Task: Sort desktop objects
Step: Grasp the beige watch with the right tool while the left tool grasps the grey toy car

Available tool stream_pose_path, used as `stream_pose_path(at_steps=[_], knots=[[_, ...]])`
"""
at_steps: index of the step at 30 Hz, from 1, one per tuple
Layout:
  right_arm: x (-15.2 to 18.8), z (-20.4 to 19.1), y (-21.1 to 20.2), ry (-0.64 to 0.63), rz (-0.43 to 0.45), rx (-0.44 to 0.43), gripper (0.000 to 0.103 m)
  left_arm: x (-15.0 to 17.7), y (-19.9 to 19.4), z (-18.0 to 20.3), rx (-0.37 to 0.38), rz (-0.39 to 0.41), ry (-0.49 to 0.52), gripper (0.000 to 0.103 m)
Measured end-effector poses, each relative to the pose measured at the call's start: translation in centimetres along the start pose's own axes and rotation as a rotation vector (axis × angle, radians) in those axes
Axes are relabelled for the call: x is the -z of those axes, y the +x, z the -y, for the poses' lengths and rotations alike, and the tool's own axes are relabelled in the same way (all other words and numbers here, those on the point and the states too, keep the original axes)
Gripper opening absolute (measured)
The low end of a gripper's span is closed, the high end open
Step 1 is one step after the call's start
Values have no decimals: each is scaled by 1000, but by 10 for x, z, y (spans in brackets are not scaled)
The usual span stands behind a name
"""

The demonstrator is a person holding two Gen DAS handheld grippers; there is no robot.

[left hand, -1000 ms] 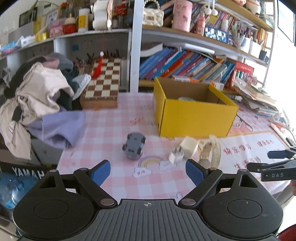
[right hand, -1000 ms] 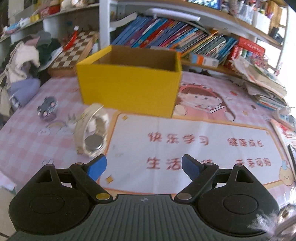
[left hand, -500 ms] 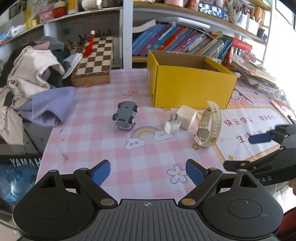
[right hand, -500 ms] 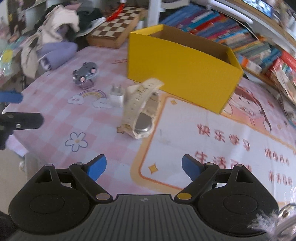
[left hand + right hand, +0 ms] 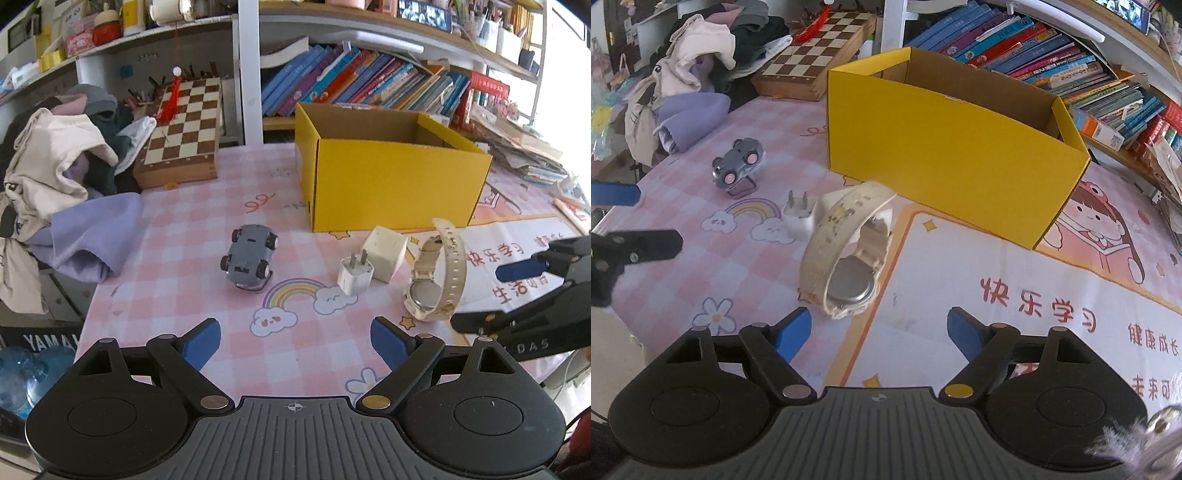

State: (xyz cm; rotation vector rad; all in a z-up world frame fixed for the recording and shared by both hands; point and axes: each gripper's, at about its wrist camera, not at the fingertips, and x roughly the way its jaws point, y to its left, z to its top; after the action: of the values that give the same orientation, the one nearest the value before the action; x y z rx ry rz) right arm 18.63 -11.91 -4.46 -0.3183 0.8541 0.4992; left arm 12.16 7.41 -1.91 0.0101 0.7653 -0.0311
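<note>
On the pink desk (image 5: 177, 236), nothing looks sorted yet. Toy car (image 5: 249, 256), white plug (image 5: 354, 275), white block (image 5: 385, 253) & watch (image 5: 846, 254) all sit out in front of the yellow box (image 5: 391, 184), near each other. Can't see if anything is inside the box. Left gripper (image 5: 295, 341) & right gripper (image 5: 877, 332) both have jaws spread wide, holding nothing. Right one is just above the watch, so prob. that goes first. All 4 things left to do.

The desk mat (image 5: 1052, 306) reads "快乐学习"; right tool (image 5: 532, 345) reads "DAS".
</note>
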Motion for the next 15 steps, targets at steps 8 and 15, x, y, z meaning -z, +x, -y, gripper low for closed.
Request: stream_pose_path(at_steps=[8,15], knots=[[-15,-6,9,-78,6,-47,75,-8,15,-4,-8,-12,-5,91],[-25,-20,23,-147,-10,-101,70,-13,27,-8,-27,-22,-3,91]])
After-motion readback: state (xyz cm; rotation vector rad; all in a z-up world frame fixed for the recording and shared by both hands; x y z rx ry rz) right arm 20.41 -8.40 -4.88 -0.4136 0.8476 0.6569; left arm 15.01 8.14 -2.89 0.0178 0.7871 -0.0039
